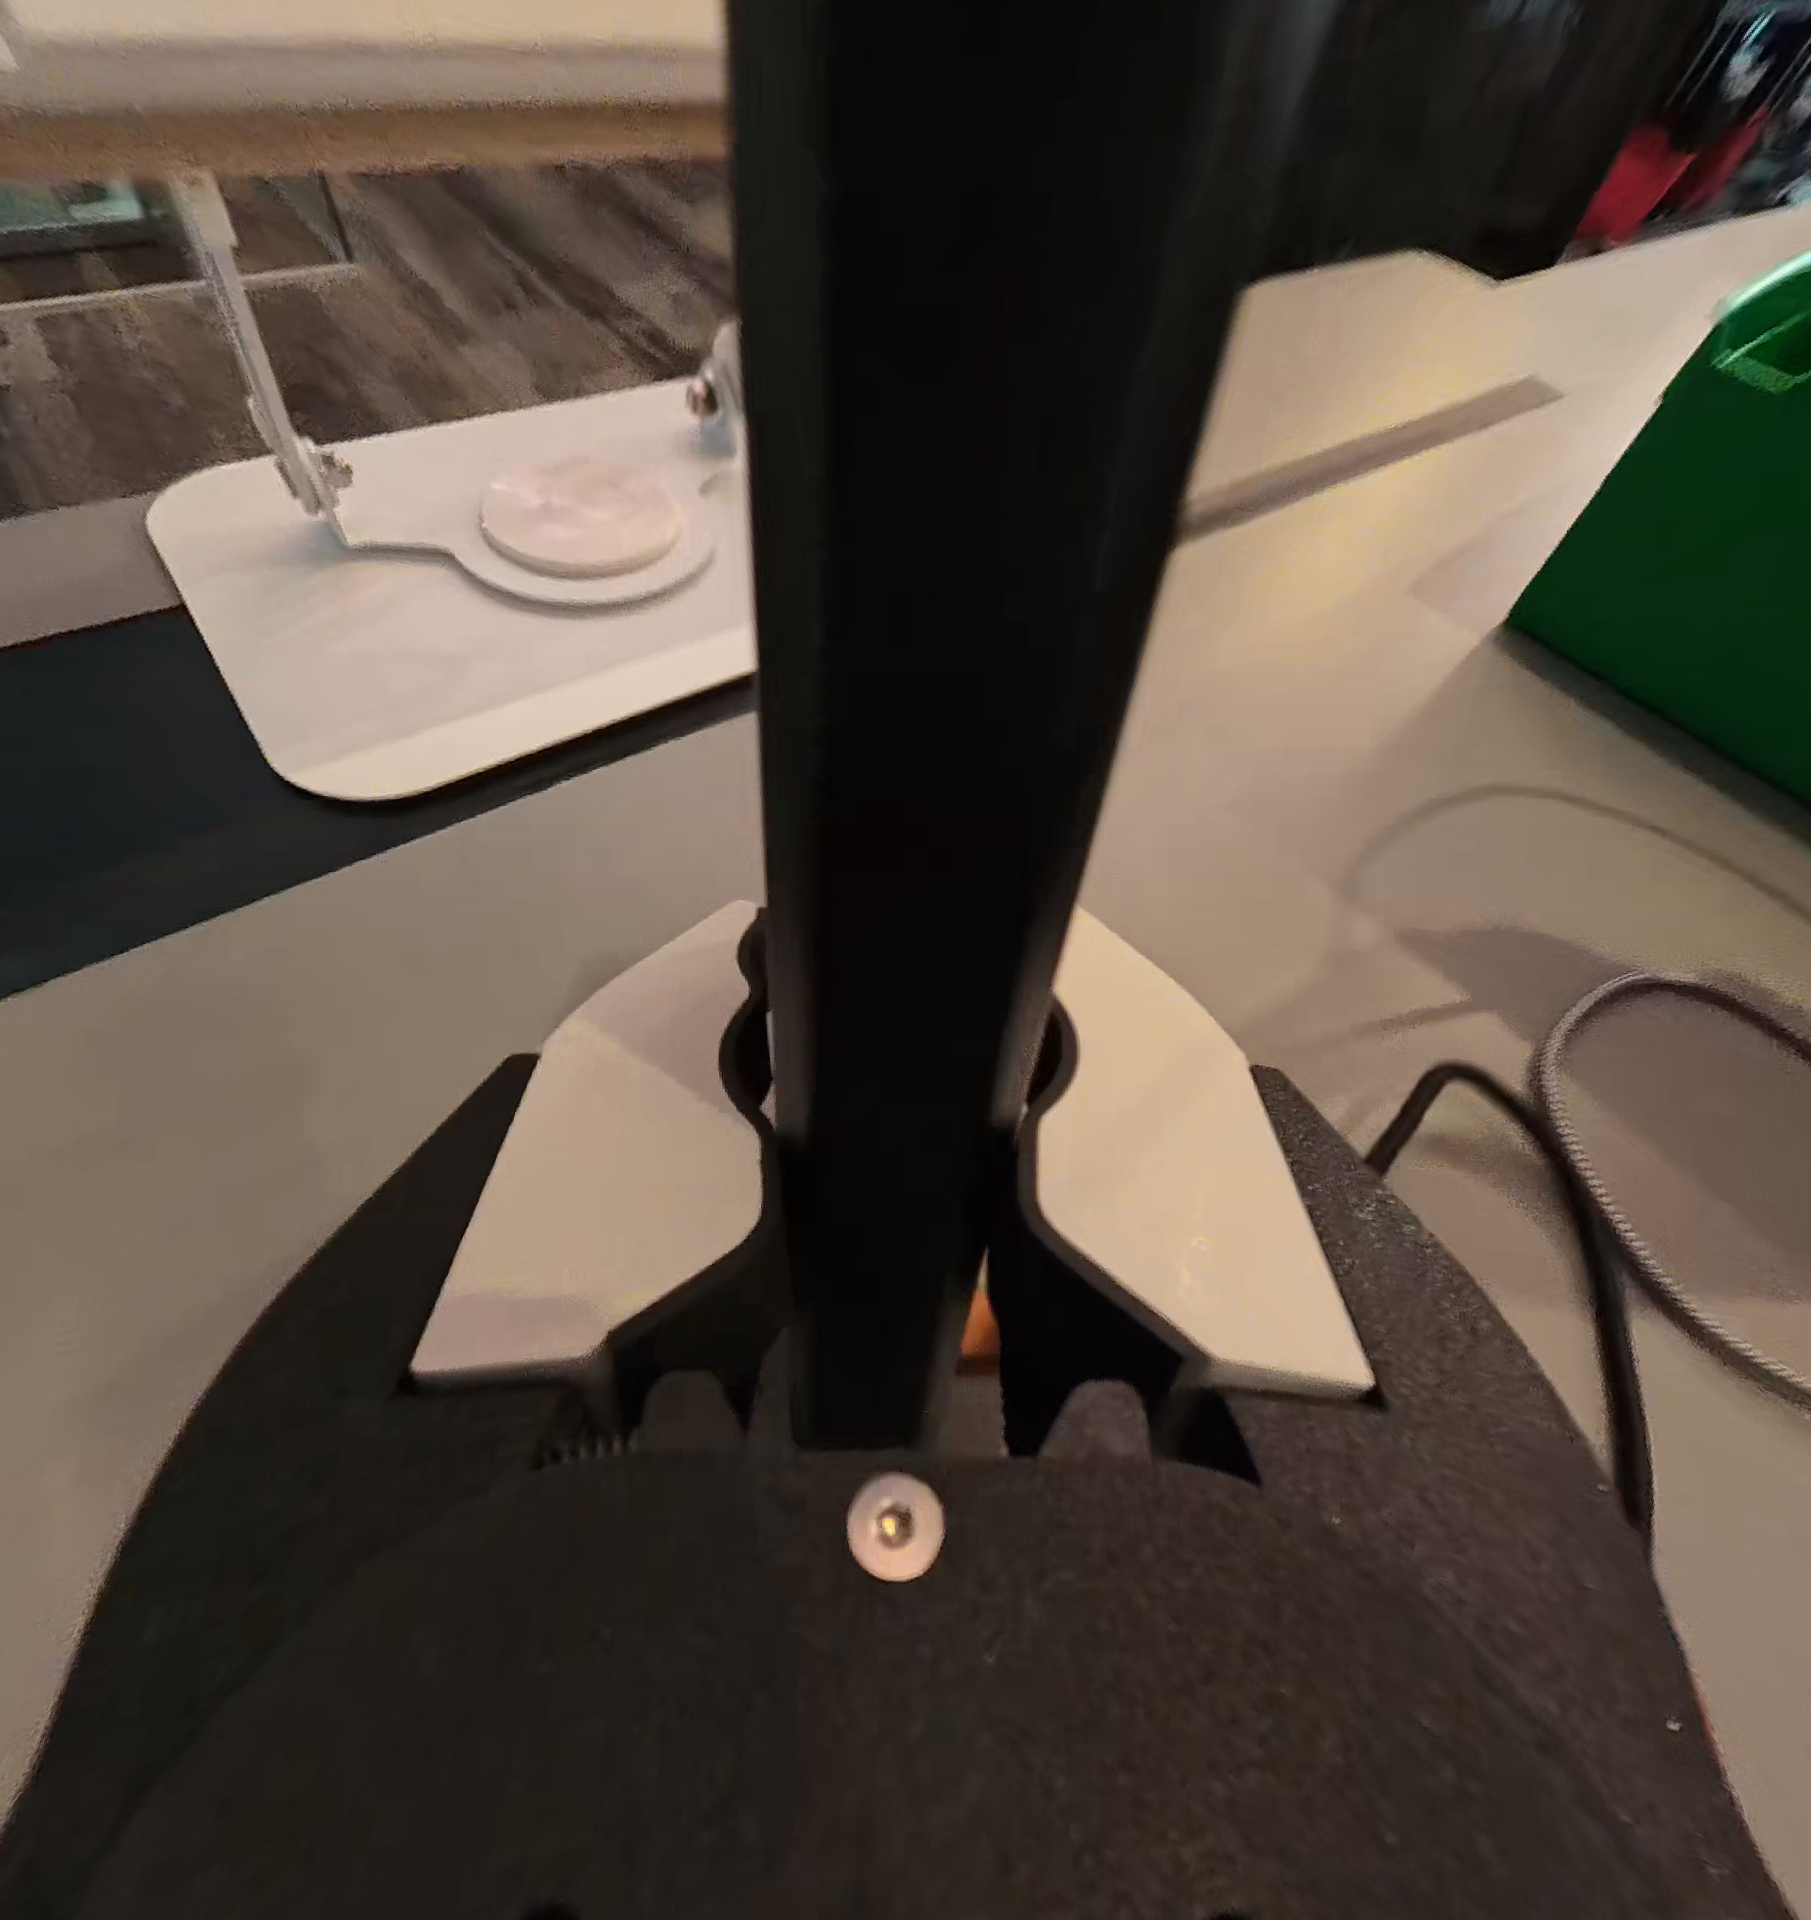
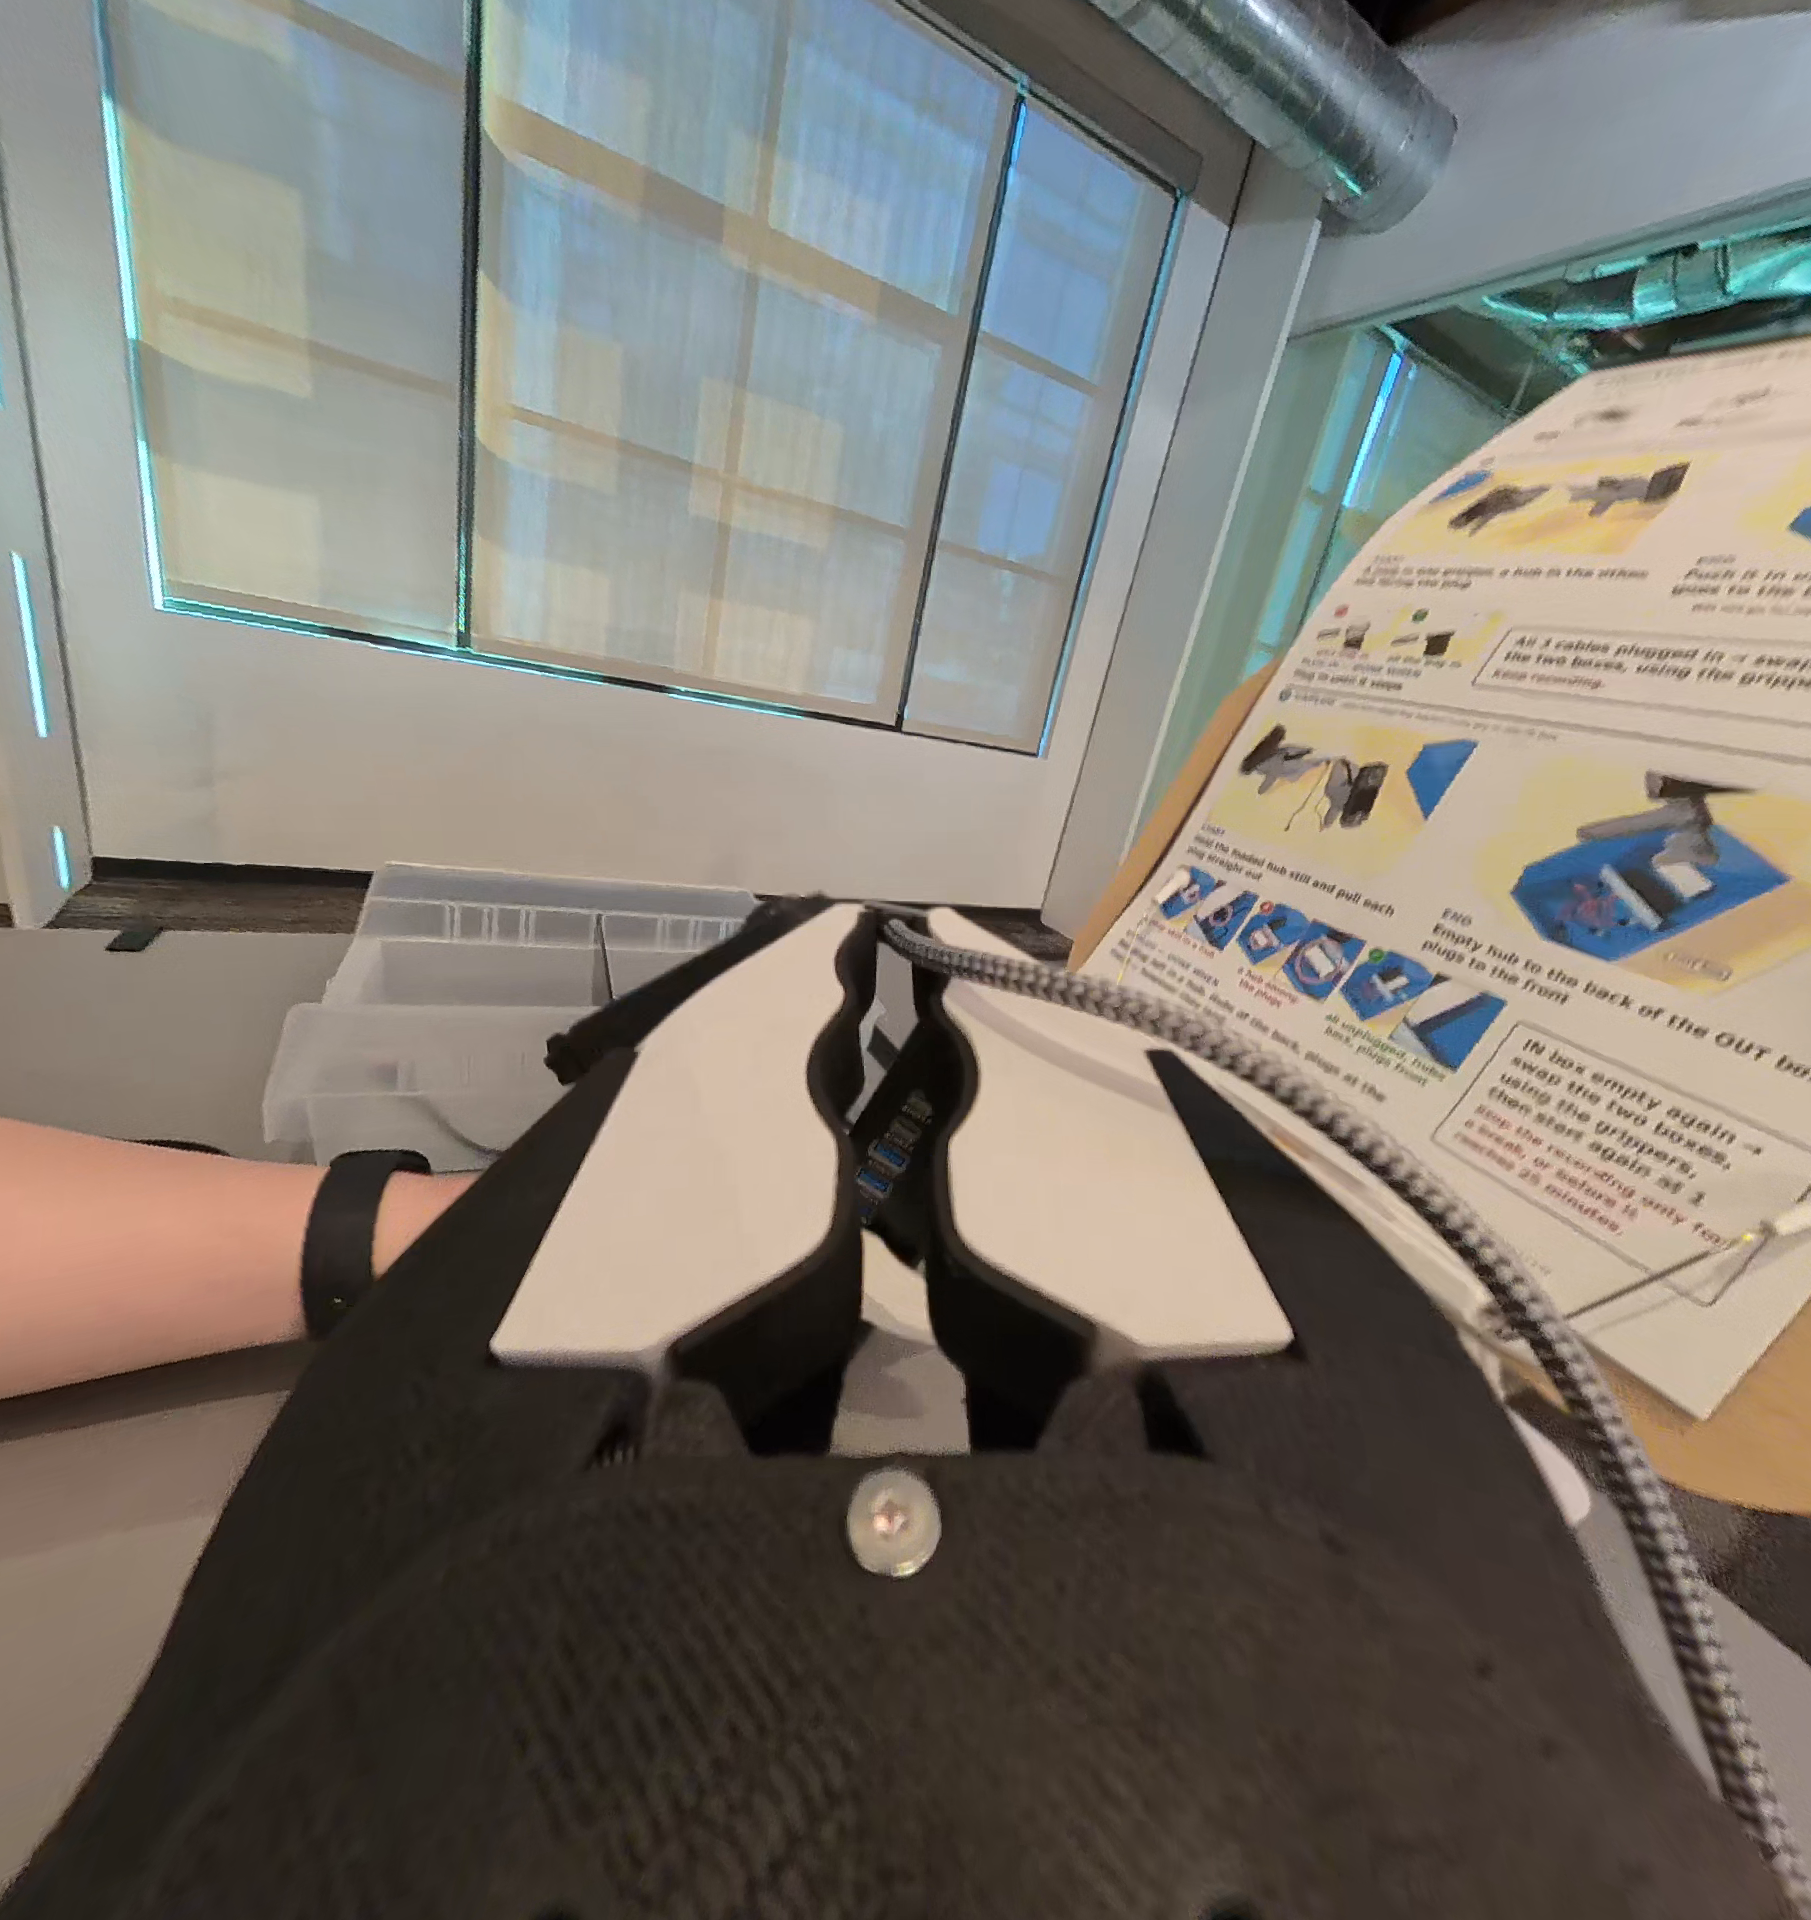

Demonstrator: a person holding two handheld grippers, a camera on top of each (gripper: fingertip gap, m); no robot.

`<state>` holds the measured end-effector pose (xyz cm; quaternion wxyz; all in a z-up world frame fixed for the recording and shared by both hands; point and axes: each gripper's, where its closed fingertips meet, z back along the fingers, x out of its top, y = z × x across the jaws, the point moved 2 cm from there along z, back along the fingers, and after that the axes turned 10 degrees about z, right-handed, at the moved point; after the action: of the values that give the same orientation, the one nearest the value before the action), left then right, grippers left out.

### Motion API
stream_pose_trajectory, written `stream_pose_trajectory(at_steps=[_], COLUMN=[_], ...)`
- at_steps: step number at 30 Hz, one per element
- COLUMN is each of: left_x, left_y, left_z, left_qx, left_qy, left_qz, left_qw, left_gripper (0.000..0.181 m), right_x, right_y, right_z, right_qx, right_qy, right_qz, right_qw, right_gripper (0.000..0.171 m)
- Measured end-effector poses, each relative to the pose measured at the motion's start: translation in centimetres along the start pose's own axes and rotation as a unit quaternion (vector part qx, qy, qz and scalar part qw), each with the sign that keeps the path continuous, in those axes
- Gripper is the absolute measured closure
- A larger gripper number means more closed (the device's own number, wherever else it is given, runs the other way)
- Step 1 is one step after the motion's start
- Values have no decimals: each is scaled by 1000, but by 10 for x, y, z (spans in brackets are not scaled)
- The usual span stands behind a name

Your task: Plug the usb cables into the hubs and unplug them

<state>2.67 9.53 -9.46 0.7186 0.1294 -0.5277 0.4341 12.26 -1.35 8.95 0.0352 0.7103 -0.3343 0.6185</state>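
Note:
In the left wrist view my left gripper (image 1: 911, 935) is shut on a long black USB hub (image 1: 942, 520), which stands up between the white fingers (image 1: 620, 1143) and fills the middle of the view. In the right wrist view my right gripper (image 2: 890, 920) is shut at its tips on the plug end of a grey braided USB cable (image 2: 1296, 1112), which trails back to the right. Through the gap between the right fingers I see the hub (image 2: 885, 1153) with its row of blue ports just beyond. The plug tip is hidden.
A green box (image 1: 1732, 540) stands at the right and a white stand base (image 1: 444, 623) at the left. Loose cables (image 1: 1607, 1195) lie on the grey table. A clear plastic bin (image 2: 444, 1018), an instruction sheet (image 2: 1503, 831) and a person's forearm (image 2: 153, 1247) are nearby. One gripper's finger ends stand about 25 cm off the other's.

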Motion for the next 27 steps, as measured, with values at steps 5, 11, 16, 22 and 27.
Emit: stream_pose_trajectory(at_steps=[5, 11, 16, 22, 27], left_x=[14, 37, 43, 21, -8], left_y=[-9, -22, -27, -37, -36], left_z=[13, 30, 35, 20, 1], left_qx=[-49, -117, -129, -137, -111], left_qy=[-26, -75, -92, -14, 31], left_qz=[29, 89, 93, 82, -6], left_qw=[998, 986, 983, 987, 993], left_gripper=[142, 142, 143, 143, 146], right_x=[-31, -37, -32, -44, -46], right_y=[17, 23, 25, 30, 22], right_z=[-17, -23, -24, -27, -22], right_qx=[-7, -9, -11, 8, 3], right_qy=[43, 60, 71, 102, 102], right_qz=[-5, -11, -1, 3, -3], right_qw=[999, 998, 997, 995, 995], right_gripper=[164, 164, 164, 164, 164])
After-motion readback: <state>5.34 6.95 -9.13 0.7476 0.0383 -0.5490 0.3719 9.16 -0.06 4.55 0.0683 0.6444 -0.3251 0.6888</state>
